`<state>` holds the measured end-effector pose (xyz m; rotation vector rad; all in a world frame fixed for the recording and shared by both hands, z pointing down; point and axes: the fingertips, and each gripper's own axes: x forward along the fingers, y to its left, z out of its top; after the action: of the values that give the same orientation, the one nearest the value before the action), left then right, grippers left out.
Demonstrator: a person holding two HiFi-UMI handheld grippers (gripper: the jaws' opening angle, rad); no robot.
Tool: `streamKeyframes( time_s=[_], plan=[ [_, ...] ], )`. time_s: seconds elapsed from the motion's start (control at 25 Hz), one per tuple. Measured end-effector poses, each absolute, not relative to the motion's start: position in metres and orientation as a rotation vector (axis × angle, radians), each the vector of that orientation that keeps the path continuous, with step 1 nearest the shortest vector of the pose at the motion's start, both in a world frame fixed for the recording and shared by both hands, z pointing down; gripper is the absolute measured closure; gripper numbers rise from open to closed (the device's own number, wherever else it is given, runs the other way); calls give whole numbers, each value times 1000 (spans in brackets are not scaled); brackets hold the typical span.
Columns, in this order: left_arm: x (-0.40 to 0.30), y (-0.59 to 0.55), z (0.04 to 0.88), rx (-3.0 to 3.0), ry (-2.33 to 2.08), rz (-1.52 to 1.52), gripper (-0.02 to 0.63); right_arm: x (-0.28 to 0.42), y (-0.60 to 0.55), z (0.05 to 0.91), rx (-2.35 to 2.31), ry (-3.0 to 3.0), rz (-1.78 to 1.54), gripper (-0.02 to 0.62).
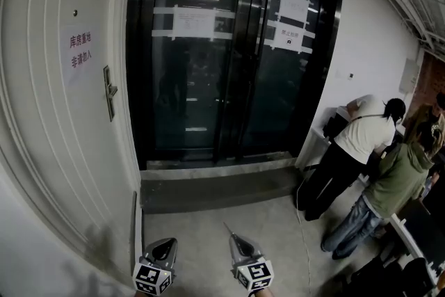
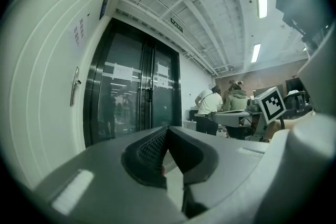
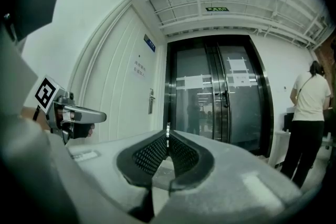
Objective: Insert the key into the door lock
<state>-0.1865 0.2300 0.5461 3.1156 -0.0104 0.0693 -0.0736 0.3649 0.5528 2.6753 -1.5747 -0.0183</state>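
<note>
Approach step, seemingly: right gripper point(image 1: 233, 238) pinched key point(image 3: 167, 131), left gripper point(image 1: 167, 242) closed empty; next move needed key carried to lock point(image 1: 109, 92) at ten o'clock.

Left hand-held gripper point(image 1: 167, 243): we hold it low at the bottom of the head view, level and pointing forward.
Left jaws: the tips are closed against each other.
Right hand-held gripper point(image 1: 233, 238): we hold it beside the left one without touching it, also level and pointing forward.
Right jaws: pressed together on a thin key point(image 3: 167, 132), whose blade sticks out past the tips.
Our hands: cut off by the lower edge of the head view.
</note>
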Motion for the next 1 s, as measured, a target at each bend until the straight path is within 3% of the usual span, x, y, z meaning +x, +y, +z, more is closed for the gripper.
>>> streamKeyframes(
  time_s=[0.36, 1.0],
  plan=[
    [-150, 187, 553, 3099, -99, 63, 604, -33, 311, 557, 2630, -1675, 24, 584],
    [-31, 69, 540, 3095, -331, 55, 604, 115, 186, 561, 2532, -1814, 2, 584]
  ],
)
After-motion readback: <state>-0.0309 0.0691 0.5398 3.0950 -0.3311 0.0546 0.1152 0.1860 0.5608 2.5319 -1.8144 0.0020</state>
